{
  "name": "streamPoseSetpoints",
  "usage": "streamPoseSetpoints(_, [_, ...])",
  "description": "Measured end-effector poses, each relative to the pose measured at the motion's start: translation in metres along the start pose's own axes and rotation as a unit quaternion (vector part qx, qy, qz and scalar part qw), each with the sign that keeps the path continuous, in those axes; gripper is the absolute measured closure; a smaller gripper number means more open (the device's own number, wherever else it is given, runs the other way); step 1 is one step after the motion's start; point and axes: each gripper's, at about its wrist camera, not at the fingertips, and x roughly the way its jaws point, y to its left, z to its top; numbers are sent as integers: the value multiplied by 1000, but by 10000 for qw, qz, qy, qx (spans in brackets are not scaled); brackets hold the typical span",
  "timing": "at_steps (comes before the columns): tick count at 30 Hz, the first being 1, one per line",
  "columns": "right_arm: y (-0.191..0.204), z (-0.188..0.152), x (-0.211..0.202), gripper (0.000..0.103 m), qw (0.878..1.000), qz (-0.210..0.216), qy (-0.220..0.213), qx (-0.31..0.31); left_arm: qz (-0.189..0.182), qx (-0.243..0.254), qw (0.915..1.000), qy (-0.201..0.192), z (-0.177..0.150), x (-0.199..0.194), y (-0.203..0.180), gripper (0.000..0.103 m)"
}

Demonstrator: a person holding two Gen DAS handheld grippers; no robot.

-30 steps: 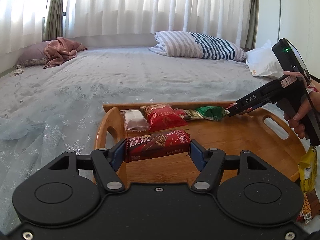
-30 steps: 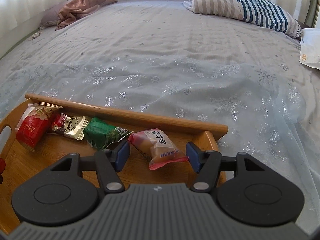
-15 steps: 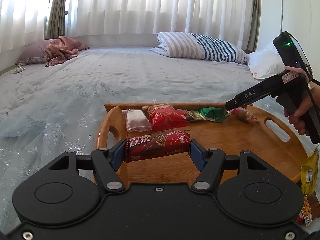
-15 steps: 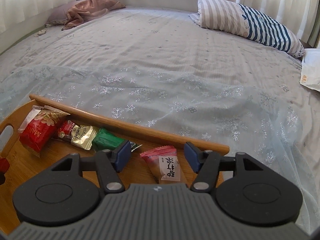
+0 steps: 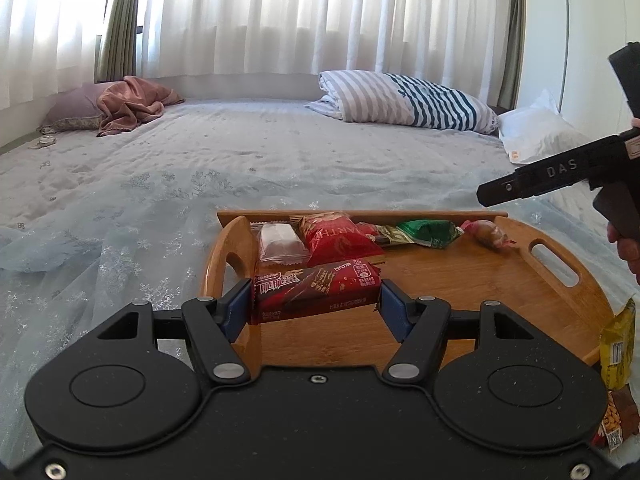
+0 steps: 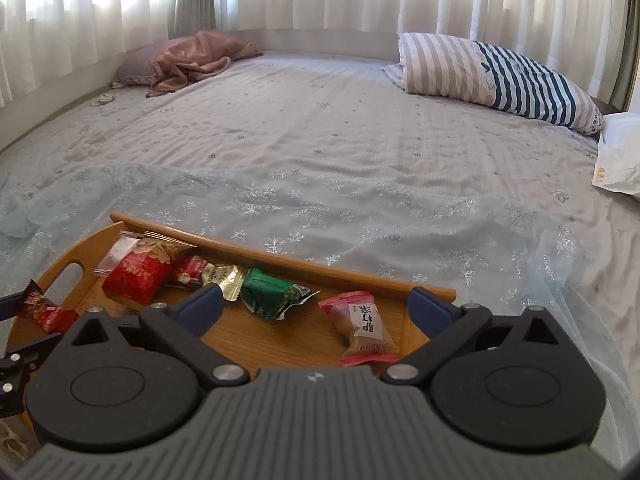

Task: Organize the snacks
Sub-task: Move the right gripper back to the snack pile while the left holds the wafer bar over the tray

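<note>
A wooden tray lies on the bed. My left gripper is shut on a dark red wafer bar, held crosswise above the tray's near left part. Along the far rim lie a white packet, a red packet, a gold sweet, a green packet and a pink snack. The jaws of my right gripper are opening wide above the tray. The pink snack lies loose between and below them, touched by neither pad.
A yellow packet and an orange one lie off the tray's right end. A striped pillow, a white bag and a pink blanket sit far back on the bed. A person's hand holds the right gripper.
The right gripper has opened wide, letting go of the pink snack, and has drawn back and up from it. The snack now lies flat on the tray. The left gripper has kept still.
</note>
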Motion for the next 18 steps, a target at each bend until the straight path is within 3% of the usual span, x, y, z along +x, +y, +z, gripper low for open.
streamPoseSetpoints(12, [32,-41,-92,0,9954,406,-870,-57,61,-187,9997,130,-9,-7,8,38])
streamPoseSetpoints(18, [49,-70,-127,0,9923,807,-932,-73,72,-207,9996,155,-10,-7,9,38])
